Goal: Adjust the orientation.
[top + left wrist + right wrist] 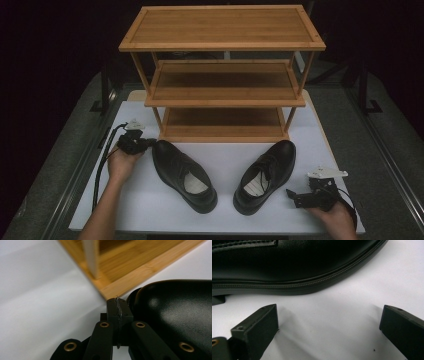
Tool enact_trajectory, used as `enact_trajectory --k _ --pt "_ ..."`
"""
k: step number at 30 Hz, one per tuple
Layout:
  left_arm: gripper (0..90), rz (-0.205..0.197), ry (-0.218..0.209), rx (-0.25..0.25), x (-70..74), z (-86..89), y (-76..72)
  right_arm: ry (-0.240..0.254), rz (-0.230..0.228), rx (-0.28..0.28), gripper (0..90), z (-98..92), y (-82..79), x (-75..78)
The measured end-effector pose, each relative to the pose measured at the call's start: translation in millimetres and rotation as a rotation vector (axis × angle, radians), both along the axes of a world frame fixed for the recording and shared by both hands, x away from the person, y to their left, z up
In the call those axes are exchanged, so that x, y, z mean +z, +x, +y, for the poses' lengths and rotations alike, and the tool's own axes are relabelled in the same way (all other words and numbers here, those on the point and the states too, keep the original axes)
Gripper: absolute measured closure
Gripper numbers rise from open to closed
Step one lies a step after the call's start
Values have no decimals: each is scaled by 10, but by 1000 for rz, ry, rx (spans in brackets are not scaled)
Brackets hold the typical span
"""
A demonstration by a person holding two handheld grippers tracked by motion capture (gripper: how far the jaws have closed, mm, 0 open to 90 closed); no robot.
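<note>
Two black dress shoes lie on the white table (150,205), toes toward a wooden three-tier rack (222,80). The left shoe (182,175) has its toe next to my left gripper (148,143), held in a hand at the table's left. In the left gripper view that gripper (117,307) is shut with nothing between its jaws, and the shoe's glossy toe (175,315) sits just to its right. The right shoe (265,175) lies left of my right gripper (292,196). In the right gripper view the gripper (329,312) is open, its jaws wide apart just short of the shoe's side (299,267).
The rack's bottom shelf (222,125) stands just behind the shoes; its corner post (91,257) rises close ahead of the left gripper. Bare white table lies between the two shoes and along the front edge. Dark floor surrounds the table.
</note>
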State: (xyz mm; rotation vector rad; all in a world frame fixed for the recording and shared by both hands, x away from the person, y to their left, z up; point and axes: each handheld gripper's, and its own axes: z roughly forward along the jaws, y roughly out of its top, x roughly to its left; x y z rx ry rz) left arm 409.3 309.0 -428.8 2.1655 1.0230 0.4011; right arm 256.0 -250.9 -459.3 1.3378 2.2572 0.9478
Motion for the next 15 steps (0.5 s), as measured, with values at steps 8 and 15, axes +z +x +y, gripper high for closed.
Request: enact_trajectory --k 8,15 --pt "900 11 -10 -30 -4 -102 -30 -4 -3 2 16 3 0 -1" --pt "900 14 -13 0 96 60 -174 0 -1 0 16 0 -1 0"
